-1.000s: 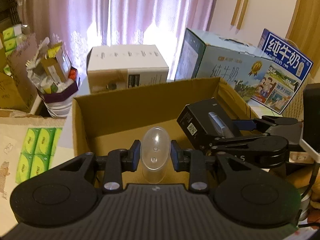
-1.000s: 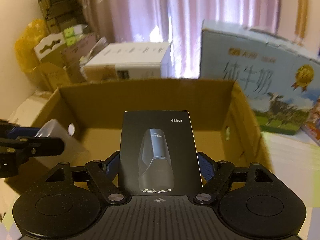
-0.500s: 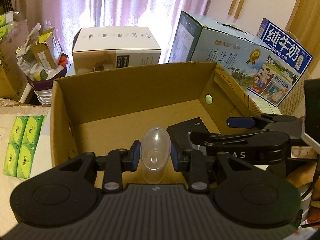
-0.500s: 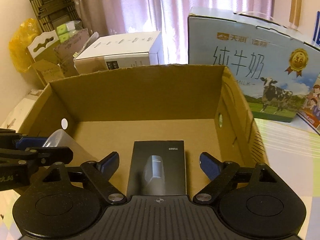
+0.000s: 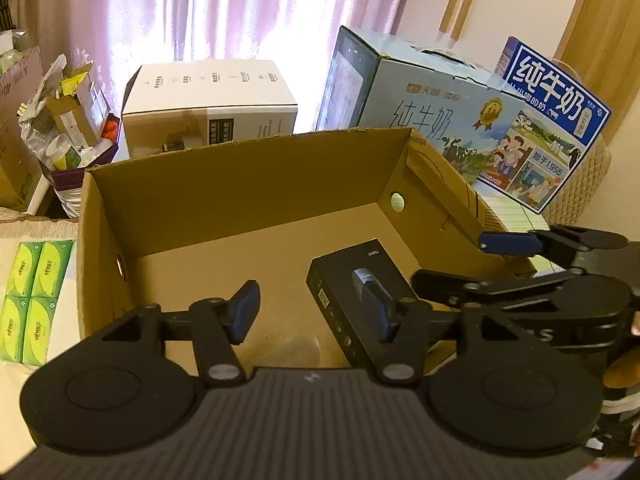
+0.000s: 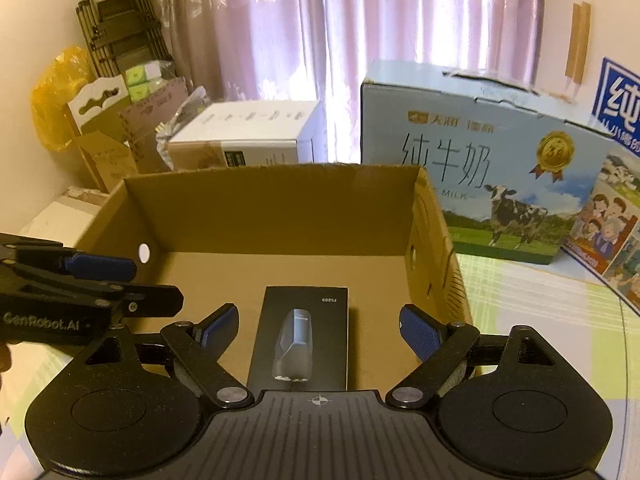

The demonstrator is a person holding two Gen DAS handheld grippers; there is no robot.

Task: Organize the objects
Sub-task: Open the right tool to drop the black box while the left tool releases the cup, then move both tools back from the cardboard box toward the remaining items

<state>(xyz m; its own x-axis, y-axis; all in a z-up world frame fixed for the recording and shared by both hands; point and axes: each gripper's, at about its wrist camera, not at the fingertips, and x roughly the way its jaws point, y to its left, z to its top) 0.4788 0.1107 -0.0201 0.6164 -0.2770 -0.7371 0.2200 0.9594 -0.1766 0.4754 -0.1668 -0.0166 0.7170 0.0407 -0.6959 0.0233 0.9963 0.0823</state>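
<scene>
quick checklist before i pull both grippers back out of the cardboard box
1. Left gripper open, nothing between its fingers: ok.
2. Right gripper open, fingers apart from the black box: ok.
3. Black box lying flat on the floor of the cardboard box: ok.
4. Second item settled inside: cannot tell; only a faint see-through shape shows on the floor under the left gripper.
5. The two grippers apart from each other: ok.
</scene>
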